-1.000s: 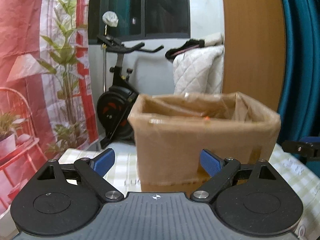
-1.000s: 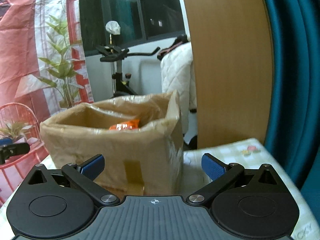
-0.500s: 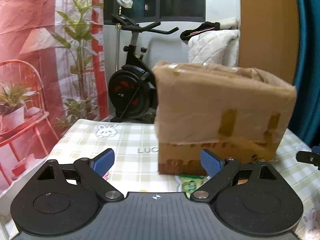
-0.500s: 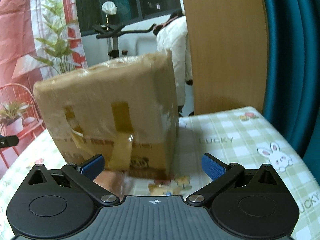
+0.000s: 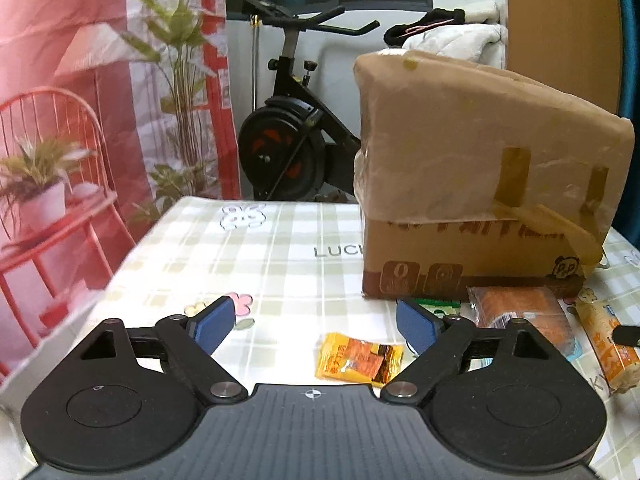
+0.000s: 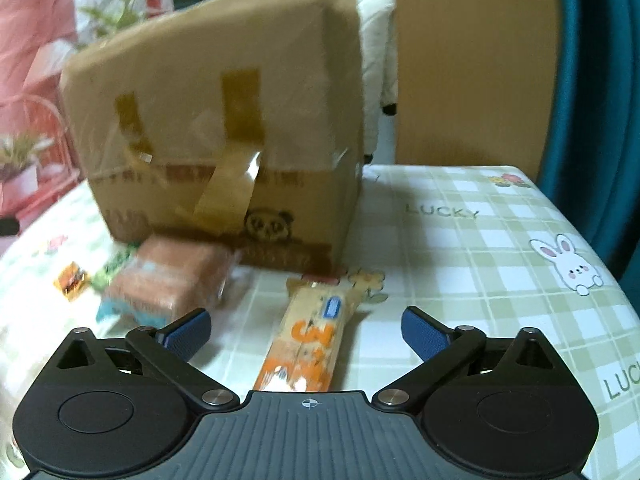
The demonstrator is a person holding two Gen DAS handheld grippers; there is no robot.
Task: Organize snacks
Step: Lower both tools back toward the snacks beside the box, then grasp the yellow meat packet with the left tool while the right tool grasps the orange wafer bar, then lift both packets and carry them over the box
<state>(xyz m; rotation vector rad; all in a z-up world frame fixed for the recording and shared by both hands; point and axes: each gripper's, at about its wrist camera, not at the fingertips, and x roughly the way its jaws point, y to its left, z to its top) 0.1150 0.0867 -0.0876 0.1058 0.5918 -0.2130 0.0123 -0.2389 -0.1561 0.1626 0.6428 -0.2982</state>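
Both grippers have dropped lower toward the desk (image 6: pixel 460 248) since a moment ago. Left gripper (image 5: pixel 316 322) and right gripper (image 6: pixel 306 330) gape wide, holding nothing. Before the cardboard box (image 5: pixel 480 184) lie a yellow packet (image 5: pixel 358 362), an orange pack (image 5: pixel 520 312) and a long bar (image 6: pixel 312 344).

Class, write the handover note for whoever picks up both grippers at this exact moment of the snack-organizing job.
Left gripper: open, empty, low over the table with the small yellow-orange packet between its fingers, not gripped.
Right gripper: open, empty, the long orange-white snack bar lying between its fingers, not gripped.
The cardboard box stands on the checked tablecloth. In front of it lie the wrapped orange cake, a green packet mostly hidden, the packet and the bar.
Done: cannot tell from here; the box's inside is hidden.
Left: four snacks on the table.
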